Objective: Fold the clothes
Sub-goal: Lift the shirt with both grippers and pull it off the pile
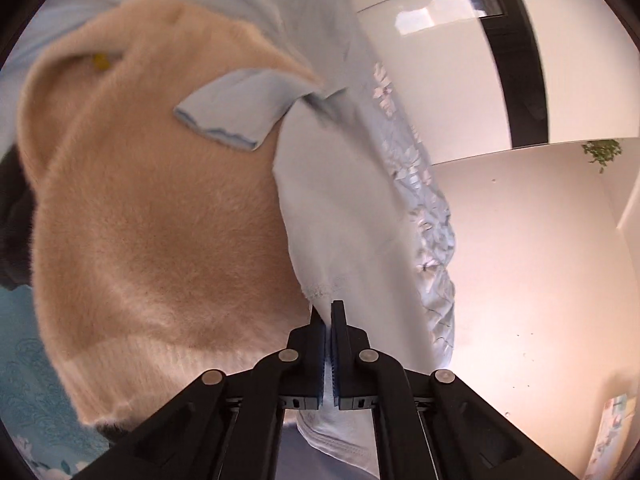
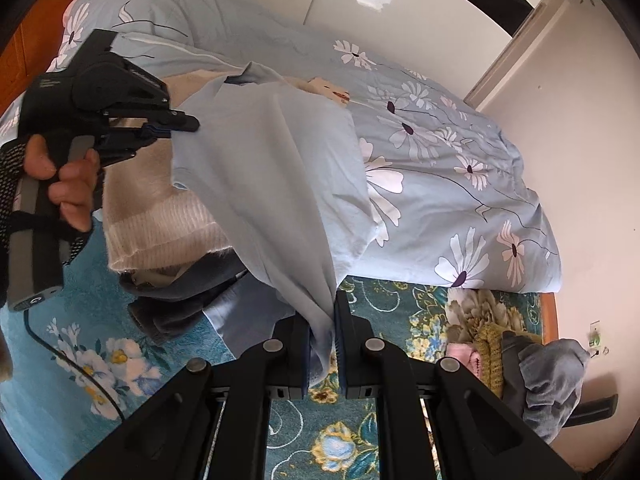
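A plain light blue garment (image 2: 272,184) hangs stretched between both grippers above the bed. My right gripper (image 2: 322,316) is shut on its lower edge, cloth bunched between the fingers. My left gripper (image 2: 182,126), held by a hand, is shut on the garment's other corner at the upper left of the right wrist view. In the left wrist view, the left gripper (image 1: 326,314) pinches the same blue garment (image 1: 340,216), whose sleeve (image 1: 232,116) lies over a fuzzy beige sweater (image 1: 152,220). That beige sweater (image 2: 160,220) rests on the pile beneath.
A floral light blue duvet (image 2: 452,184) covers the far side of the bed. A dark grey garment (image 2: 180,300) lies under the sweater on the teal floral sheet (image 2: 80,360). More clothes (image 2: 532,364) are heaped at the right. A white wardrobe (image 2: 384,12) stands behind.
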`<state>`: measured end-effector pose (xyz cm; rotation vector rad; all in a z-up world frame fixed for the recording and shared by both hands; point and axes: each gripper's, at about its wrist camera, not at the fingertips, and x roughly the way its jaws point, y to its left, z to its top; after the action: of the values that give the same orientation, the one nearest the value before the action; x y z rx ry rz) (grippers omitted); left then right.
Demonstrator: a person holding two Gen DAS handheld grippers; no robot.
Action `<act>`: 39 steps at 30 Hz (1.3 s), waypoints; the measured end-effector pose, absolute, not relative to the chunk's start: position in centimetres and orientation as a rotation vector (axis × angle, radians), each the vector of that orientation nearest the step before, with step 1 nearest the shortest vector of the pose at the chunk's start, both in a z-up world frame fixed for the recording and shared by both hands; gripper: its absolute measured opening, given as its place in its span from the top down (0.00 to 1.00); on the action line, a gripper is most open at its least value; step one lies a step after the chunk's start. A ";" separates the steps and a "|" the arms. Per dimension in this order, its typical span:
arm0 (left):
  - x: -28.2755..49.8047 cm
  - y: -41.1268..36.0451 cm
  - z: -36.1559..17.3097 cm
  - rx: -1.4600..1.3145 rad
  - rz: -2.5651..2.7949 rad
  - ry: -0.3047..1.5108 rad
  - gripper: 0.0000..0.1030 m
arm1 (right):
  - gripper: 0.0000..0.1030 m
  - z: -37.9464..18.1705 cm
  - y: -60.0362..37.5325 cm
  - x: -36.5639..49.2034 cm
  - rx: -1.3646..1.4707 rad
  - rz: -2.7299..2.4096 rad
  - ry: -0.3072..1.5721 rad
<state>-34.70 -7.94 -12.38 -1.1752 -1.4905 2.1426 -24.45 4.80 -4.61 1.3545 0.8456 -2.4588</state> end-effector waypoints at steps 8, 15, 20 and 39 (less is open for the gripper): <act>-28.4 -9.9 1.5 -0.860 2.244 -1.351 0.98 | 0.90 4.0 7.3 -22.5 1.218 -2.630 0.708; -21.0 -10.9 15.4 -0.602 2.357 -1.149 0.98 | 0.90 16.4 8.7 -17.9 0.916 -2.769 0.626; -11.7 -10.7 24.1 -0.425 2.441 -1.058 0.98 | 0.90 24.6 10.5 -12.0 0.689 -2.793 0.549; 28.1 -6.6 21.5 -0.465 2.826 -0.876 0.98 | 0.90 26.6 21.4 16.6 0.498 -2.352 0.504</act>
<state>28.11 -6.62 21.53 -0.4647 -0.8761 2.8261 16.64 21.42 26.60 0.4984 0.5041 -2.3525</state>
